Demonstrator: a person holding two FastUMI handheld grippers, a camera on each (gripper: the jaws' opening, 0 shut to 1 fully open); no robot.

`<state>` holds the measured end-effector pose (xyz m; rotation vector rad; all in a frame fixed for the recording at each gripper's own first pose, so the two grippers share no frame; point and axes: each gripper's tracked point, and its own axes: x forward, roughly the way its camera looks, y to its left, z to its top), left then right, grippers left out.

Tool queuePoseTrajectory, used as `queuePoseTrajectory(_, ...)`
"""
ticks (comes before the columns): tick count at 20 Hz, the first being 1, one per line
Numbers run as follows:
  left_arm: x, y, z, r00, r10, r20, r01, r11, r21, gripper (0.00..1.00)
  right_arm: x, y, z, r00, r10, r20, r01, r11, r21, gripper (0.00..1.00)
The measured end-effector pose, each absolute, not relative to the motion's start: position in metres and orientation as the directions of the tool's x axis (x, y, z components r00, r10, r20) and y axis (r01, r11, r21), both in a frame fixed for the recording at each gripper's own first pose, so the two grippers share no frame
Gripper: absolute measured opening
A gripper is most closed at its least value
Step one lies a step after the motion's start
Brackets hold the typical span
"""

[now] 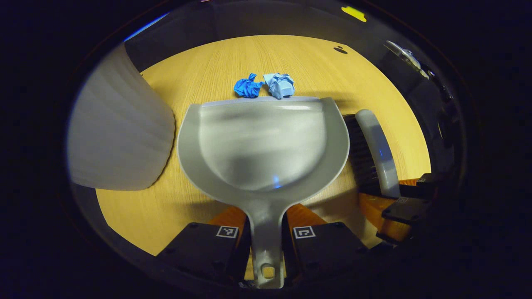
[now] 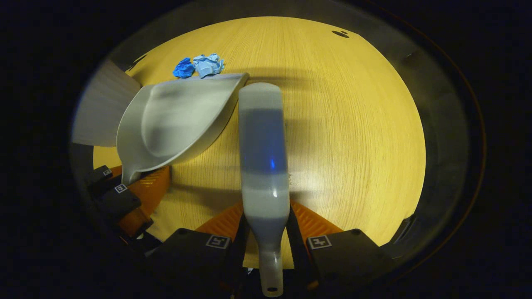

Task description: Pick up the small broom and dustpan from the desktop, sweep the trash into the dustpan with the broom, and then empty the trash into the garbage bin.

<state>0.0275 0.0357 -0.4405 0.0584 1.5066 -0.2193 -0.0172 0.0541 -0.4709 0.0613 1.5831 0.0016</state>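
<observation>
Your left tool (image 1: pixel 266 236) is clamping the slim handle of a smooth grey plastic dustpan (image 1: pixel 262 141), whose flat lip is resting on the wood-grain table (image 1: pixel 208 70), touching two crumpled paper balls, one deep blue (image 1: pixel 247 87), one pale blue (image 1: pixel 280 85). Your right tool (image 2: pixel 268 243) is gripping the rounded grey broom (image 2: pixel 262 145) just beside the pan. A ribbed white garbage bin (image 1: pixel 120 128) is standing at the left.
</observation>
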Motion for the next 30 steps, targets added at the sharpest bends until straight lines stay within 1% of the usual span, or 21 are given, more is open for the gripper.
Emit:
queuePoseTrajectory(1, 0.028, 0.036, -0.440, 0.044, -0.109, -0.993, 0.202, 0.974, -0.098, 0.31, -0.018, 0.053, -0.469, -0.013, 0.054, -0.998, 0.026, 0.998, 0.053, 0.53)
queuePoseTrajectory(2, 0.026, 0.037, -0.440, 0.035, -0.111, -0.993, 0.224, 0.969, -0.100, 0.31, -0.016, 0.051, -0.471, -0.014, 0.068, -0.998, 0.010, 0.998, 0.068, 0.42)
queuePoseTrajectory(3, 0.026, 0.038, -0.437, 0.023, -0.109, -0.994, 0.238, 0.966, -0.101, 0.30, -0.019, 0.052, -0.467, -0.024, 0.087, -0.996, -0.018, 0.996, 0.087, 0.37)
queuePoseTrajectory(5, 0.021, 0.041, -0.435, 0.002, -0.104, -0.995, 0.234, 0.967, -0.101, 0.29, -0.020, 0.051, -0.466, -0.035, 0.109, -0.993, -0.047, 0.993, 0.111, 0.37)
queuePoseTrajectory(6, 0.018, 0.041, -0.433, -0.002, -0.104, -0.995, 0.239, 0.966, -0.101, 0.28, -0.019, 0.052, -0.466, -0.037, 0.125, -0.992, -0.057, 0.990, 0.127, 0.32)
queuePoseTrajectory(7, 0.015, 0.041, -0.429, 0.012, -0.108, -0.994, 0.257, 0.961, -0.101, 0.27, -0.020, 0.050, -0.466, -0.038, 0.128, -0.991, -0.075, 0.989, 0.130, 0.37)
queuePoseTrajectory(8, 0.011, 0.045, -0.427, 0.022, -0.110, -0.994, 0.277, 0.956, -0.100, 0.27, -0.019, 0.046, -0.466, -0.033, 0.121, -0.992, -0.093, 0.988, 0.124, 0.32)
queuePoseTrajectory(10, -0.002, 0.052, -0.424, 0.016, -0.111, -0.994, 0.301, 0.948, -0.101, 0.27, -0.018, 0.038, -0.460, -0.013, 0.119, -0.993, -0.098, 0.988, 0.120, 0.32)
queuePoseTrajectory(11, -0.008, 0.056, -0.422, 0.013, -0.113, -0.993, 0.307, 0.946, -0.103, 0.27, -0.015, 0.032, -0.452, 0.016, 0.119, -0.993, -0.077, 0.990, 0.118, 0.32)
queuePoseTrajectory(13, -0.020, 0.063, -0.421, 0.011, -0.121, -0.993, 0.305, 0.946, -0.112, 0.27, -0.004, 0.018, -0.438, 0.104, 0.085, -0.991, -0.065, 0.995, 0.079, 0.31)
queuePoseTrajectory(15, -0.030, 0.067, -0.418, 0.011, -0.144, -0.990, 0.295, 0.946, -0.135, 0.27, 0.010, 0.015, -0.417, 0.164, 0.100, -0.981, -0.101, 0.991, 0.084, 0.32)
queuePoseTrajectory(16, -0.034, 0.069, -0.416, 0.013, -0.155, -0.988, 0.296, 0.944, -0.144, 0.27, 0.020, 0.011, -0.408, 0.182, 0.088, -0.979, -0.125, 0.990, 0.066, 0.32)
queuePoseTrajectory(18, -0.036, 0.075, -0.412, 0.019, -0.155, -0.988, 0.306, 0.941, -0.142, 0.27, 0.059, 0.007, -0.382, 0.260, 0.070, -0.963, -0.179, 0.984, 0.023, 0.32)
queuePoseTrajectory(20, -0.037, 0.080, -0.411, 0.030, -0.153, -0.988, 0.297, 0.945, -0.138, 0.27, 0.111, 0.019, -0.358, 0.329, 0.090, -0.940, -0.225, 0.974, 0.014, 0.32)
queuePoseTrajectory(22, -0.039, 0.086, -0.412, 0.024, -0.159, -0.987, 0.264, 0.953, -0.147, 0.27, 0.165, 0.030, -0.343, 0.382, 0.107, -0.918, -0.282, 0.959, -0.005, 0.31)
queuePoseTrajectory(23, -0.040, 0.088, -0.414, 0.020, -0.162, -0.987, 0.245, 0.957, -0.152, 0.27, 0.192, 0.036, -0.346, 0.397, 0.108, -0.911, -0.333, 0.942, -0.033, 0.31)
queuePoseTrajectory(24, -0.040, 0.091, -0.416, 0.014, -0.160, -0.987, 0.227, 0.962, -0.153, 0.27, 0.215, 0.036, -0.353, 0.404, 0.077, -0.912, -0.378, 0.922, -0.089, 0.31)
queuePoseTrajectory(25, -0.041, 0.093, -0.420, 0.006, -0.153, -0.988, 0.223, 0.964, -0.148, 0.27, 0.228, 0.034, -0.365, 0.392, 0.051, -0.919, -0.430, 0.893, -0.134, 0.31)
queuePoseTrajectory(26, -0.042, 0.095, -0.422, 0.012, -0.134, -0.991, 0.247, 0.961, -0.127, 0.27, 0.239, 0.039, -0.379, 0.376, 0.037, -0.926, -0.472, 0.868, -0.157, 0.31)
queuePoseTrajectory(28, -0.044, 0.103, -0.426, 0.017, -0.070, -0.997, 0.325, 0.944, -0.060, 0.28, 0.246, 0.049, -0.410, 0.329, 0.019, -0.944, -0.543, 0.822, -0.173, 0.31)
queuePoseTrajectory(30, -0.048, 0.102, -0.428, 0.006, -0.063, -0.998, 0.337, 0.940, -0.058, 0.27, 0.247, 0.060, -0.440, 0.274, -0.008, -0.962, -0.608, 0.773, -0.180, 0.31)
